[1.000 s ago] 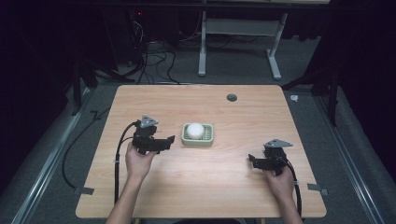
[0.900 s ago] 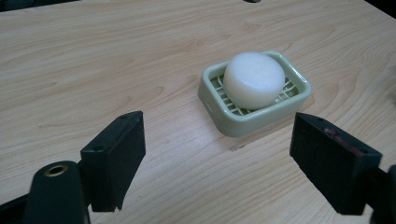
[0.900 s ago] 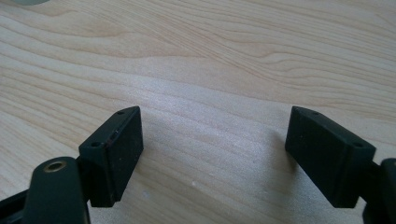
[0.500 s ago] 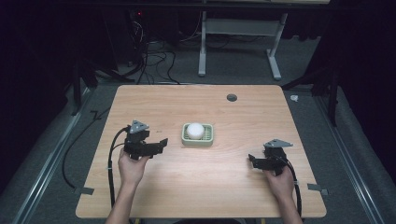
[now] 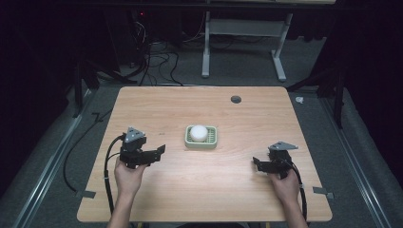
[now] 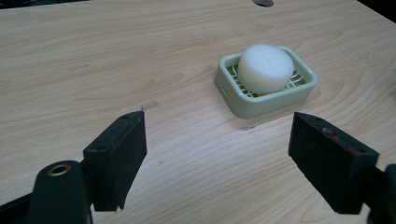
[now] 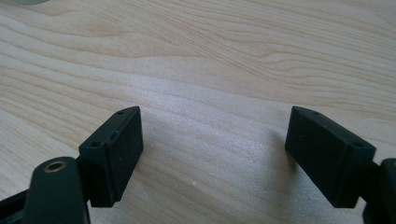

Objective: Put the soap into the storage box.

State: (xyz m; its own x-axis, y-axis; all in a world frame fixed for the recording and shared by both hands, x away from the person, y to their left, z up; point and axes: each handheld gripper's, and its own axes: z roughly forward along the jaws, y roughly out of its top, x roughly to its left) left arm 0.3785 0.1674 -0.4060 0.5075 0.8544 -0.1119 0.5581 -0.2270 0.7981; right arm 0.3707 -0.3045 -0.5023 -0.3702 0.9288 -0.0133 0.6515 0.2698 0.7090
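Note:
A round white soap bar (image 5: pixel 199 132) (image 6: pixel 266 68) lies in a pale green slatted soap dish (image 5: pixel 212 141) (image 6: pixel 243 105) at the middle of the wooden table (image 5: pixel 204 190). My left gripper (image 5: pixel 159 151) (image 6: pixel 217 158) is held left of the dish, jaws wide open and empty, pointing toward it with a gap of bare wood between. My right gripper (image 5: pixel 256 164) (image 7: pixel 212 156) hovers low near the table's right front, open, with only wood grain between its jaws.
A small dark round grommet (image 5: pixel 235 99) (image 6: pixel 263 2) sits near the table's far edge. A tiny clear scrap (image 6: pixel 148 106) lies on the wood ahead of my left jaw. Cables and a white desk frame (image 5: pixel 242 42) occupy the floor beyond the table.
My left gripper has drawn back leftward and toward the person, away from the soap dish. The right gripper has stayed in place.

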